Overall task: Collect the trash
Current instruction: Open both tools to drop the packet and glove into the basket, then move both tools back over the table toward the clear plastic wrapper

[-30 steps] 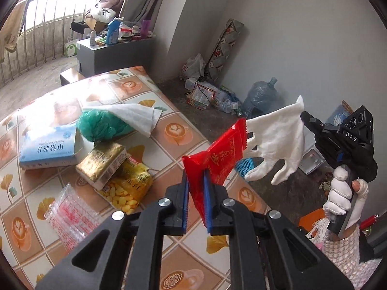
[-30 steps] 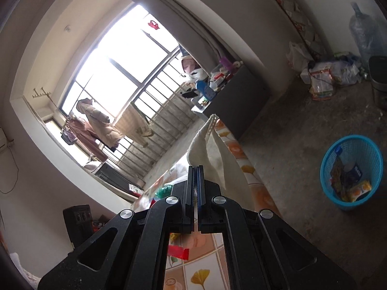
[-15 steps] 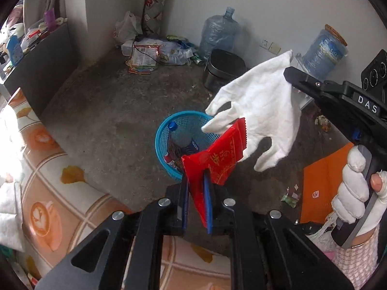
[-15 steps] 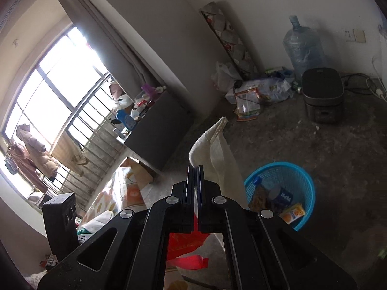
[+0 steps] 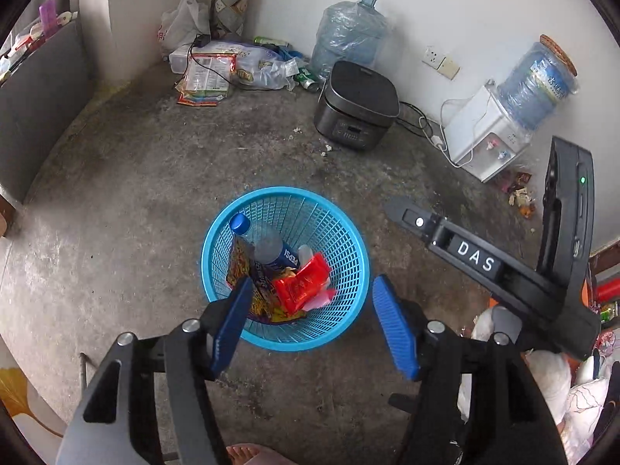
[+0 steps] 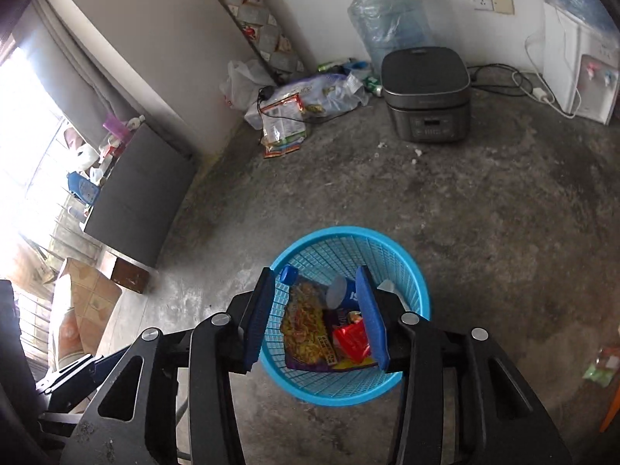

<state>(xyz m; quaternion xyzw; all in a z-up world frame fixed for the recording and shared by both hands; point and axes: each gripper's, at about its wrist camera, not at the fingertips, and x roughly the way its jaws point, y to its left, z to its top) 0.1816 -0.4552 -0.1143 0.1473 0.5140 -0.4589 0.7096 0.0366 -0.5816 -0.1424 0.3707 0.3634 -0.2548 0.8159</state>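
A blue plastic basket [image 5: 341, 228] stands on the concrete floor; it also shows in the right wrist view [image 6: 410, 275]. In it lie a red snack wrapper [image 5: 302, 285], a Pepsi bottle [image 5: 271, 252] with a blue cap and a yellow snack bag [image 6: 306, 325]; a bit of white shows at the back [image 6: 389, 285]. My left gripper [image 5: 310, 317] is open and empty above the basket's near rim. My right gripper [image 6: 316, 314] is open and empty above the basket; its body shows in the left wrist view [image 5: 476, 259].
A dark rice cooker [image 5: 358, 104] stands on the floor by the wall, with a water jug [image 5: 348, 35], a water dispenser [image 5: 492, 135] and a pile of bags and packets [image 5: 232, 66]. A grey cabinet [image 6: 131, 190] stands at the left. A tiled table corner [image 5: 23, 407] is at the lower left.
Both grippers swung from the table to above the basket and opened. The red wrapper left the left gripper and now lies in the basket. The white glove left the right gripper.
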